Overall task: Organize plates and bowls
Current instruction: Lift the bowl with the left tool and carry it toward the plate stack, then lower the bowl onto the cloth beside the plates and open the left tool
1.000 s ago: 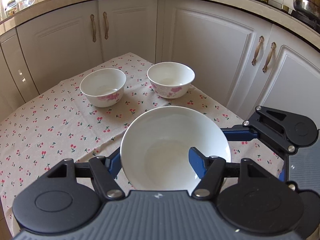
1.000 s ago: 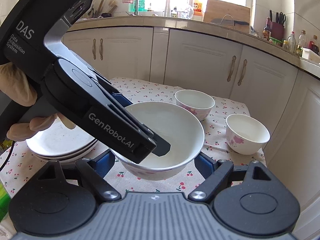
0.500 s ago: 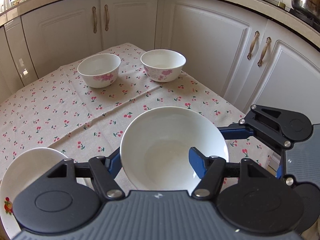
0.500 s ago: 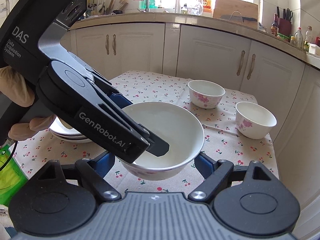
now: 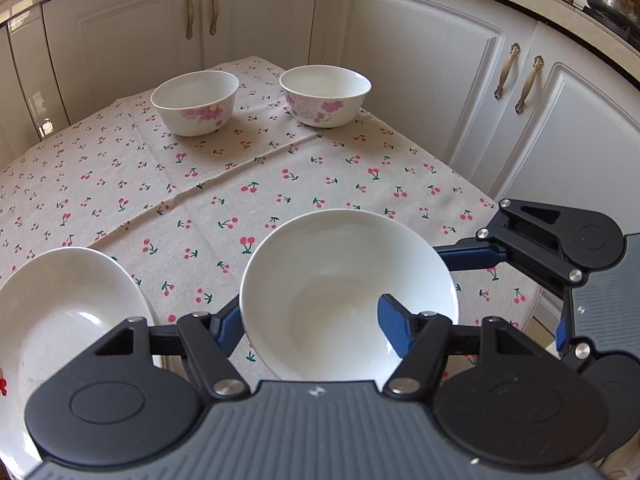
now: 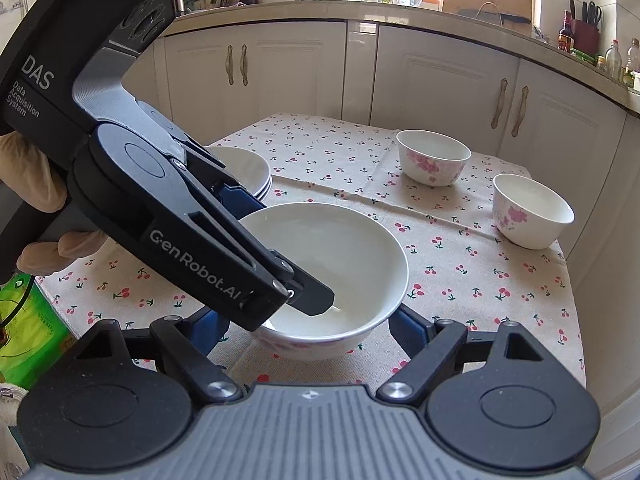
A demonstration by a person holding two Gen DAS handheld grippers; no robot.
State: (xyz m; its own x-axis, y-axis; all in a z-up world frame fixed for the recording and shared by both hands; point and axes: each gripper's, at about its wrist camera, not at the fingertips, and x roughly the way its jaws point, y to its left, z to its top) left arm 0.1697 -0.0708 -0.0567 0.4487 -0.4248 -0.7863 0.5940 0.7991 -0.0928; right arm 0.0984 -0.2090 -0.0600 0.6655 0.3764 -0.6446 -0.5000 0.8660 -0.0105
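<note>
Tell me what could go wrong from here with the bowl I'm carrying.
1. The left gripper pinches only the rim of the large white bowl, so it could slip or tip.
2. The open right gripper straddles the bowl closely and might knock it.
3. The stack of white plates lies nearby and could get clipped.

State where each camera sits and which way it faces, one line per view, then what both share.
Left wrist: on the left gripper, looking down and forward over the large bowl its fingers pinch by the rim; the right gripper's linkage shows at right.
Right wrist: on the right gripper, facing the counter; the left gripper and a gloved hand show.
Shared: the large bowl, two flowered bowls, stacked plates.
</note>
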